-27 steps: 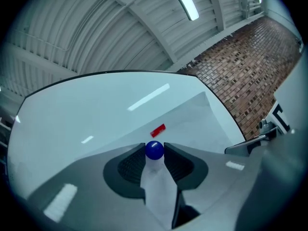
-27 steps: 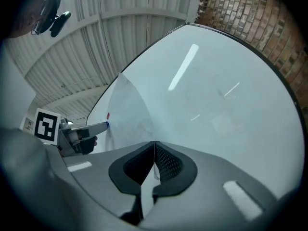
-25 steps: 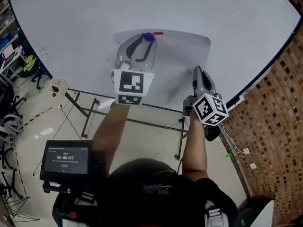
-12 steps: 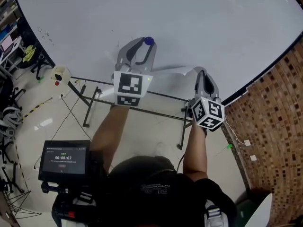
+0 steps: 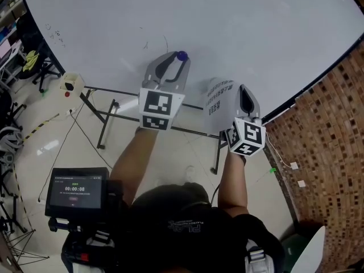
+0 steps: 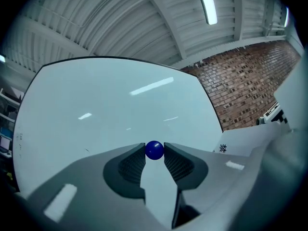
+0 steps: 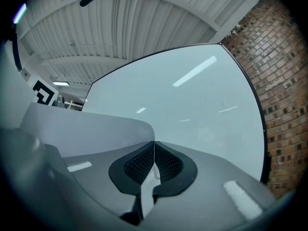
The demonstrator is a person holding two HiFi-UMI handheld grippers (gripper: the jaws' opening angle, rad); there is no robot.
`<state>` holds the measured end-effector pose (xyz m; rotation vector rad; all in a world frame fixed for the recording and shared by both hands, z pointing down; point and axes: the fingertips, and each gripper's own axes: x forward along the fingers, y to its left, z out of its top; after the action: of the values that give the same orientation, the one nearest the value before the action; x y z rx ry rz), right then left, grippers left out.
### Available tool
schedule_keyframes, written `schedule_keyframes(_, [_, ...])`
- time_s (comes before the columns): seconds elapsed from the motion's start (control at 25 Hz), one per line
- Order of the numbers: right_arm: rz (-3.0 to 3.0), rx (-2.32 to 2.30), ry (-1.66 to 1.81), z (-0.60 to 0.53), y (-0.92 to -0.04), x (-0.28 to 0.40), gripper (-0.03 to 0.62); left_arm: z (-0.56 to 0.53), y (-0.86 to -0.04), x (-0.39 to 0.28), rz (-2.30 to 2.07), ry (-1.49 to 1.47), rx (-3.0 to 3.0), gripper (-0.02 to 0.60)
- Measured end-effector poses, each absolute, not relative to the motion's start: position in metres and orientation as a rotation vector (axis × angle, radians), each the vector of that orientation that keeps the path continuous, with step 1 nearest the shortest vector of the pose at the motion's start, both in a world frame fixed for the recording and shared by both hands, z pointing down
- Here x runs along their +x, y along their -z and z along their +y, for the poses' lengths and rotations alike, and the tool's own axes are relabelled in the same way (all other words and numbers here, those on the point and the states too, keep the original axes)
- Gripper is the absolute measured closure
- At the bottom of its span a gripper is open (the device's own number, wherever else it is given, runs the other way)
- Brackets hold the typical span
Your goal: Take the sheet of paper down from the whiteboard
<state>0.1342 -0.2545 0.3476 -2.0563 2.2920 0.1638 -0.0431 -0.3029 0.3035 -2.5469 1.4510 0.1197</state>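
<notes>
Head view: the left hand-held gripper (image 5: 177,62) points at the whiteboard (image 5: 244,21), with a small blue ball (image 5: 181,56) at its tips. The right hand-held gripper (image 5: 242,90) is beside it, near the board's lower edge. The sheet of paper (image 5: 218,98) stands curled just left of the right gripper's jaws, printed side visible, between the two grippers. A brick wall (image 5: 324,152) runs to the right. A small monitor (image 5: 77,190) sits low on the left, and the board's stand legs (image 5: 108,127) show below the frame.

Left gripper view: the jaws are narrow, clamped on the blue ball (image 6: 154,149), one pad on each side. The whiteboard fills the background. A corner of the paper (image 6: 238,146) bearing a printed character shows to the right.

Right gripper view: the jaws are pressed together on the paper's thin edge (image 7: 154,150). The sheet bows away to the left (image 7: 86,126), in front of the whiteboard (image 7: 192,105).
</notes>
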Motion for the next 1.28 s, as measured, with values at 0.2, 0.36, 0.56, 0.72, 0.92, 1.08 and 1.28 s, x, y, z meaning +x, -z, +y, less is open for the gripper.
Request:
schedule_keyframes(0.2, [2.283, -2.067, -0.181, -0.250, -0.340, 0.125, 0.580, -0.297, -0.301, -0.045, 1.445, -0.127, -2.543, 0.462])
schedule_keyframes(0.36, [2.289, -2.075, -0.182, -0.251, -0.341, 0.121, 0.580, -0.296, -0.303, -0.045, 1.449, -0.130, -2.542, 0.462])
schedule_keyframes(0.56, [2.298, -2.057, -0.185, -0.251, -0.338, 0.114, 0.580, -0.296, -0.306, -0.049, 1.468, -0.131, -2.541, 0.462])
schedule_keyframes(0.72, [2.309, -2.051, -0.173, -0.253, -0.341, 0.111, 0.580, -0.297, -0.310, -0.050, 1.480, -0.119, -2.540, 0.461])
schedule_keyframes(0.92, [2.321, -2.039, -0.175, -0.253, -0.340, 0.106, 0.580, -0.297, -0.314, -0.052, 1.487, -0.112, -2.545, 0.461])
schedule_keyframes(1.08, [2.318, -2.035, -0.184, -0.254, -0.337, 0.104, 0.580, -0.297, -0.313, -0.052, 1.485, -0.109, -2.541, 0.462])
schedule_keyframes(1.28, [2.324, -2.033, -0.194, -0.252, -0.337, 0.101, 0.580, -0.296, -0.314, -0.051, 1.478, -0.103, -2.543, 0.461])
